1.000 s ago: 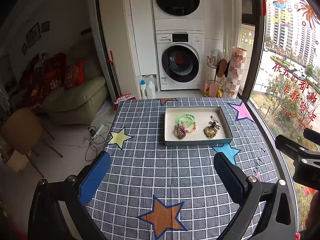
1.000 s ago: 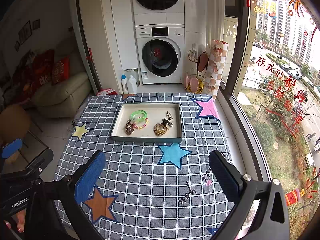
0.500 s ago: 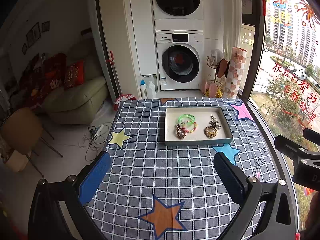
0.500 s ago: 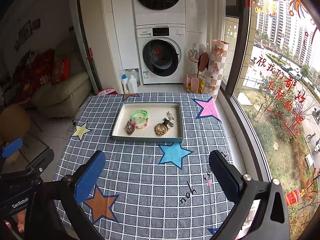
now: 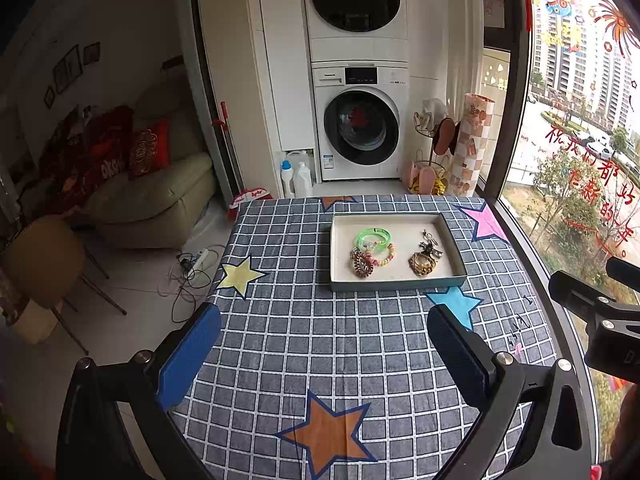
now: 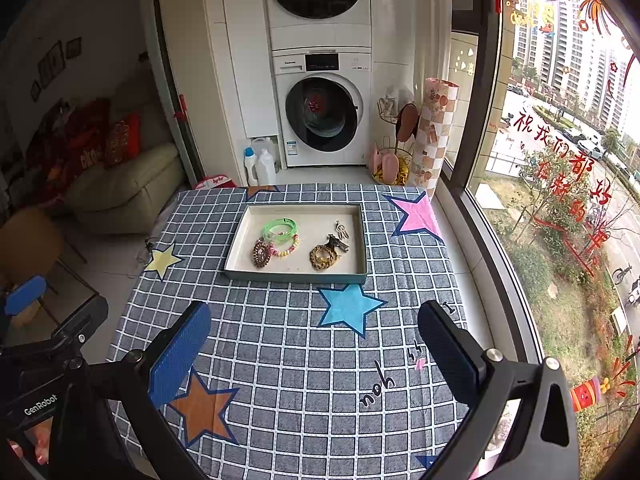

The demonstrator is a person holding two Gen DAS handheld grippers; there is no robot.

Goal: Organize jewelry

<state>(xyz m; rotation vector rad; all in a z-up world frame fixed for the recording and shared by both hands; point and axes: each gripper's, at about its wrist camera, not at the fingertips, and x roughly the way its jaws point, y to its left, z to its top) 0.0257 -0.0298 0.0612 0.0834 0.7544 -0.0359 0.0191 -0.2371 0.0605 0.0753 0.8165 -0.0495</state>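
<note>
A shallow grey tray [image 5: 398,282] [image 6: 296,278] sits at the far side of the checked tablecloth. Inside lie a green bangle [image 5: 373,236] [image 6: 280,227], a pastel bead bracelet [image 5: 385,257] [image 6: 287,248], a dark brown patterned piece [image 5: 361,263] [image 6: 261,253], a gold chain coil [image 5: 421,264] [image 6: 322,258] and small metal charms [image 5: 430,240] [image 6: 341,232]. My left gripper [image 5: 324,354] hovers open over the near tablecloth, well short of the tray. My right gripper [image 6: 314,346] is open too, near the blue star, nothing between its fingers.
The star-patterned tablecloth [image 5: 304,340] covers the table up to a window on the right. Beyond the table's far edge stand a washer-dryer stack [image 5: 358,80], detergent bottles [image 5: 296,178] and a checked roll [image 5: 470,144]. A sofa [image 5: 160,196] and a chair [image 5: 44,264] are at the left.
</note>
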